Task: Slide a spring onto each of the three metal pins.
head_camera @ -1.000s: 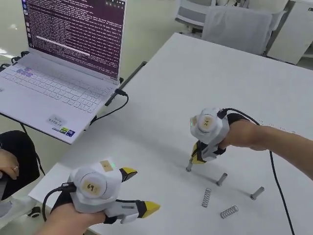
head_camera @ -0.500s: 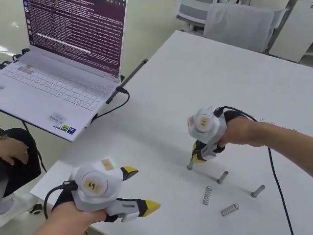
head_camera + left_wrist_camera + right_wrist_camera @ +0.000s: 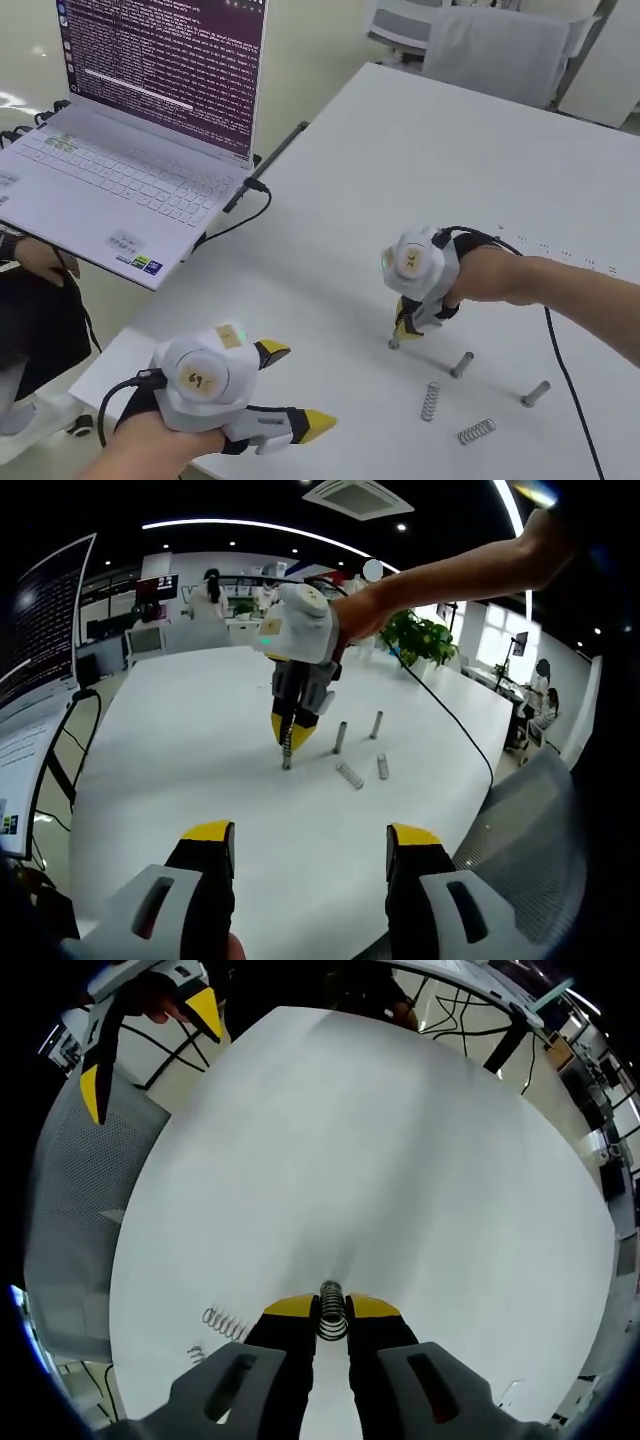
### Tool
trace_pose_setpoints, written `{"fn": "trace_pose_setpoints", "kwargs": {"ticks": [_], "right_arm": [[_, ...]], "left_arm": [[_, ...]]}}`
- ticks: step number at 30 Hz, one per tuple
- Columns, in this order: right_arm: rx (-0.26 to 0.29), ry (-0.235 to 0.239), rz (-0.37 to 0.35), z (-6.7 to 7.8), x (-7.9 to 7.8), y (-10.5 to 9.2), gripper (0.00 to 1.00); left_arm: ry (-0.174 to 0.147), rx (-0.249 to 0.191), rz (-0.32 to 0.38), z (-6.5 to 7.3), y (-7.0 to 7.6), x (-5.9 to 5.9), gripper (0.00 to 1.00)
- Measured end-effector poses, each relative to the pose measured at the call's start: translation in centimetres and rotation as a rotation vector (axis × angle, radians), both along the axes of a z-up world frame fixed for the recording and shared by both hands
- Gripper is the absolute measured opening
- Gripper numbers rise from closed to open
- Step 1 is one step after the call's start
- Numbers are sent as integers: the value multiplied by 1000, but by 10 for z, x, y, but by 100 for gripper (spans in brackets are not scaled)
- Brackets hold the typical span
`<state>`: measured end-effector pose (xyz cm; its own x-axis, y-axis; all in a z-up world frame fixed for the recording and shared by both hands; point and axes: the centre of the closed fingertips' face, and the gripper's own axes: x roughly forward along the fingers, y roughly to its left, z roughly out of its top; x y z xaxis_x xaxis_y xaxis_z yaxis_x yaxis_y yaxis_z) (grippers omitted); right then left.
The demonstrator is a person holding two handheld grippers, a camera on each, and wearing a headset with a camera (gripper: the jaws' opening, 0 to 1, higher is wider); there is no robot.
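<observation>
While pinching a spring (image 3: pixel 331 1326), the right tool (image 3: pixel 332 1306) overhangs one pin (image 3: pixel 287 764).

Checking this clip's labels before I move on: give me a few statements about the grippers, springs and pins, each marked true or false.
1. The right gripper is shut on a spring. True.
2. The left gripper holds a spring. False: its jaws stand open and empty.
3. Two loose springs lie on the table. True.
4. All three pins carry springs. False: two pins stand bare.
5. The laptop is closed. False: it stands open, its screen lit.
</observation>
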<state>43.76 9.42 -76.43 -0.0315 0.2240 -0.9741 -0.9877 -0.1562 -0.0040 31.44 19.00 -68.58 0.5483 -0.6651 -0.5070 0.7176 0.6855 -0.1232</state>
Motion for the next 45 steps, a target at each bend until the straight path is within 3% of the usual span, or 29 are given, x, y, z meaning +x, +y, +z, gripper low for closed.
{"fn": "trace_pose_setpoints", "kwargs": {"ticks": [18, 36, 45], "right_arm": [[-30, 8, -10, -18, 0, -2, 9], [-37, 23, -9, -14, -4, -5, 13], [-28, 17, -11, -2, -3, -8, 18]], "left_arm": [[5, 4, 8, 0, 5, -1, 57], [1, -1, 0, 2, 1, 0, 56], [1, -2, -7, 2, 0, 0, 56]]}}
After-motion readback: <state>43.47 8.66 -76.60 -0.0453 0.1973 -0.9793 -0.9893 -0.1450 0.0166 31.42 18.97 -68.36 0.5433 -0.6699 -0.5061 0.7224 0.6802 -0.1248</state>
